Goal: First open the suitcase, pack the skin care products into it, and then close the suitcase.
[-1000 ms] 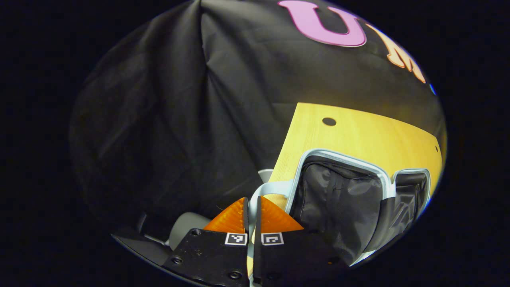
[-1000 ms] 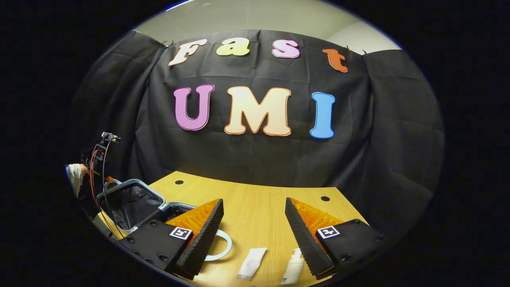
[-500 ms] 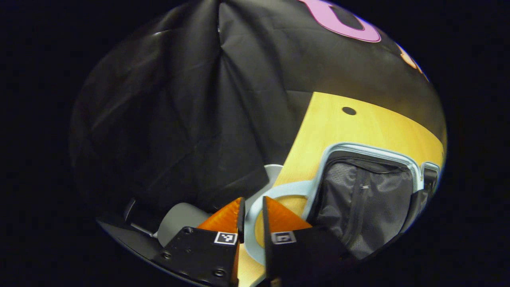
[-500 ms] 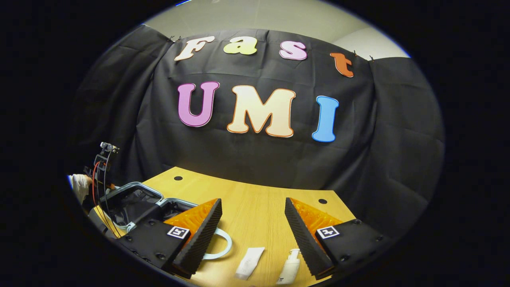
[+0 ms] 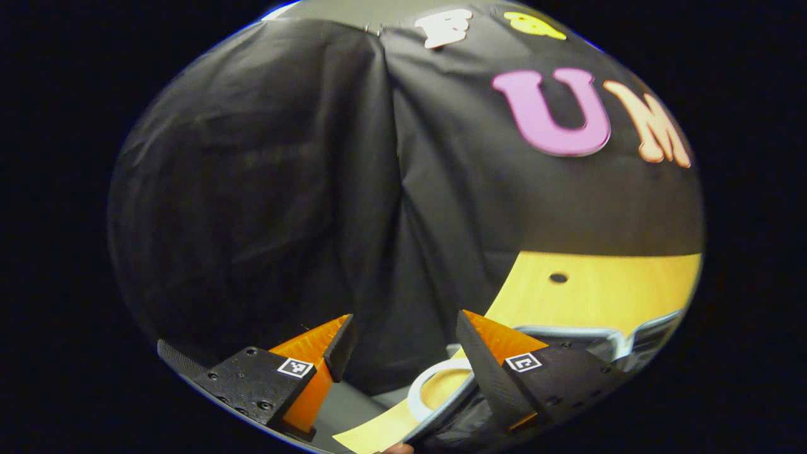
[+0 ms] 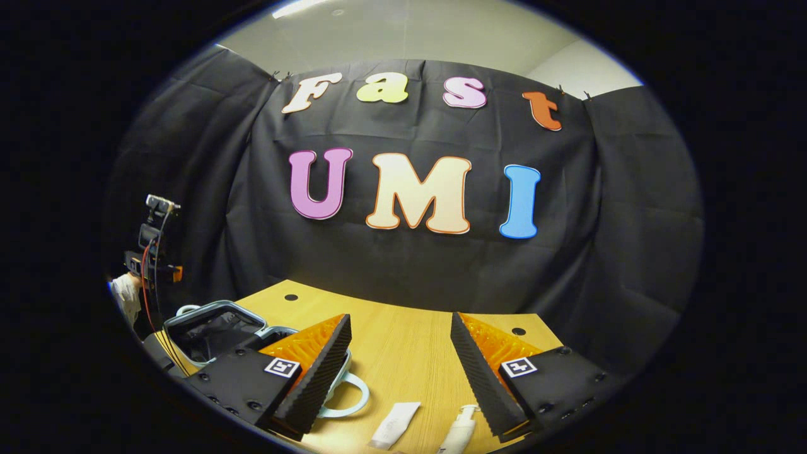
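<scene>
My left jaws [image 5: 403,343] stand wide apart with nothing between them: two orange wedges with ribbed black faces, each on a matte black plate studded with screws and carrying a small square marker. Past them hangs the creased black cloth wall. Just ahead of my right-hand wedge lies the pale blue loop handle [image 5: 435,391] of the suitcase [image 5: 605,337], a smooth rounded ring resting on the bench [image 5: 599,293]. The suitcase rim curves away beyond it as a light, glossy band, and dark crinkled lining shows below my finger. The bench is yellow wood with fine grain and a small round hole in it.

My right jaws [image 6: 400,353] are also spread wide and hold nothing, their saw-toothed black pads facing each other over bare wood. To the left of them the suitcase [image 6: 211,325] lies open on the bench [image 6: 403,328], both halves showing rounded pale rims around slack, shiny dark fabric. A second loop handle [image 6: 350,394] lies flat beside my left finger. Low between my fingers lie two skin care products on the wood, outside the case: a flat white tube [image 6: 394,424] and a white pump bottle [image 6: 460,429]. Far left, the other gripper [image 6: 151,252] hangs above the case with red cables trailing.
</scene>
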Demonstrator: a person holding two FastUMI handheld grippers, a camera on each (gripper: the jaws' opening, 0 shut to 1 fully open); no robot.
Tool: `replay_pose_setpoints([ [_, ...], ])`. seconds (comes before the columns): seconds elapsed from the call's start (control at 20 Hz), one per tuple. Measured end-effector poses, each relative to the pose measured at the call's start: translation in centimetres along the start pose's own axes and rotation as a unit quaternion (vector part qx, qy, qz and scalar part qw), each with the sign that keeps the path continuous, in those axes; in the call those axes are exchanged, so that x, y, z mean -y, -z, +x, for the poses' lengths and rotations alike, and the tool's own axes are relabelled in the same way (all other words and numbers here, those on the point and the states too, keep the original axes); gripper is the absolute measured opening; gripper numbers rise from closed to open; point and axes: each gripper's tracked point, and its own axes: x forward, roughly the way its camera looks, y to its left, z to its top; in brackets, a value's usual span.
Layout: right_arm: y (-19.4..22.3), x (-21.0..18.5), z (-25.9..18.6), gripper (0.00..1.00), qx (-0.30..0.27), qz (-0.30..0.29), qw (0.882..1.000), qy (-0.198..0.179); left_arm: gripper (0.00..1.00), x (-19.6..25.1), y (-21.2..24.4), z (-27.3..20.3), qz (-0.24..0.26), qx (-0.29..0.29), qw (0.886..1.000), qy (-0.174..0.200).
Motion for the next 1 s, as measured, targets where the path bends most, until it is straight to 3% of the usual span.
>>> replay_pose_setpoints([
  [0.3,-2.7,3.8,-0.9,1.0,0.038,0.011,0.999,-0.013,0.94,4.7,-12.5,-11.0,-0.036,0.101,0.993,0.056],
  [0.35,-3.2,4.6,-1.2,1.0,0.044,0.012,0.999,-0.013,1.0,5.4,-14.1,-12.8,-0.04,0.115,0.99,0.066],
  [0.4,-3.7,5.4,-1.4,0.99,0.051,0.015,0.999,-0.014,0.94,6.3,-15.8,-15.0,-0.045,0.129,0.987,0.079],
  [0.55,-4.9,7.8,-2.3,1.0,0.067,0.028,0.997,-0.012,0.94,10.1,-19.7,-21.3,-0.071,0.155,0.977,0.125],
  [0.6,-5.1,8.4,-2.7,1.0,0.071,0.033,0.997,-0.011,1.0,11.4,-20.1,-23.1,-0.08,0.16,0.974,0.142],
  [0.7,-4.9,9.7,-3.3,1.0,0.074,0.043,0.996,-0.008,0.94,15.8,-20.1,-25.8,-0.087,0.165,0.967,0.175],
  [0.75,-4.7,10.2,-3.6,0.99,0.073,0.048,0.996,-0.008,1.0,17.4,-20.2,-27.3,-0.086,0.165,0.964,0.188],
  [0.85,-4.4,11.3,-4.2,0.99,0.071,0.053,0.996,-0.005,0.94,19.9,-19.9,-29.5,-0.089,0.163,0.96,0.21],
  [1.0,-4.6,12.7,-5.2,1.0,0.078,0.068,0.995,-0.004,1.0,22.7,-18.8,-32.2,-0.099,0.156,0.956,0.23],
])
